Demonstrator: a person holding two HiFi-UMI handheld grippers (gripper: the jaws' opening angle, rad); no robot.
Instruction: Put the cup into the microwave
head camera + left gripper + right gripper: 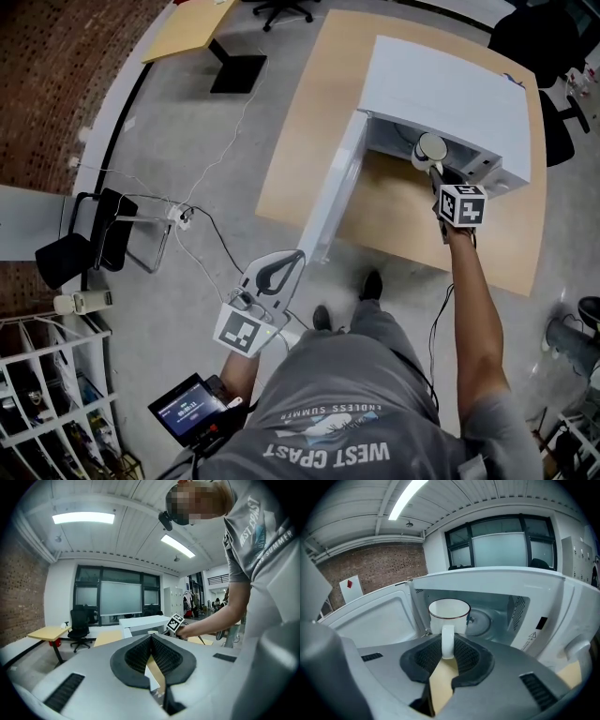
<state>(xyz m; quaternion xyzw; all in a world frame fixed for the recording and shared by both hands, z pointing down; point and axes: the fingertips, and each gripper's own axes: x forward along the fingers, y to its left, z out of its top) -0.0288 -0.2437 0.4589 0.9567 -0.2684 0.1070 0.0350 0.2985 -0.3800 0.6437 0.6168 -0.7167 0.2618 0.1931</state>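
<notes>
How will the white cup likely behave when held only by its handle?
The cup looks rigid and glossy, probably ceramic or enamel, so it may chip if knocked on the microwave. The right gripper pinches only its handle, so it might swivel or slip.

Grey T-shirt [356,412] (white lettering), black shoes [372,284]

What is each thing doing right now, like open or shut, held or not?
microwave: its door is swung wide open.
cup: upright, held by its handle at the opening.
right tongs: shut on the cup's handle.
left tongs: shut, holding nothing.
</notes>
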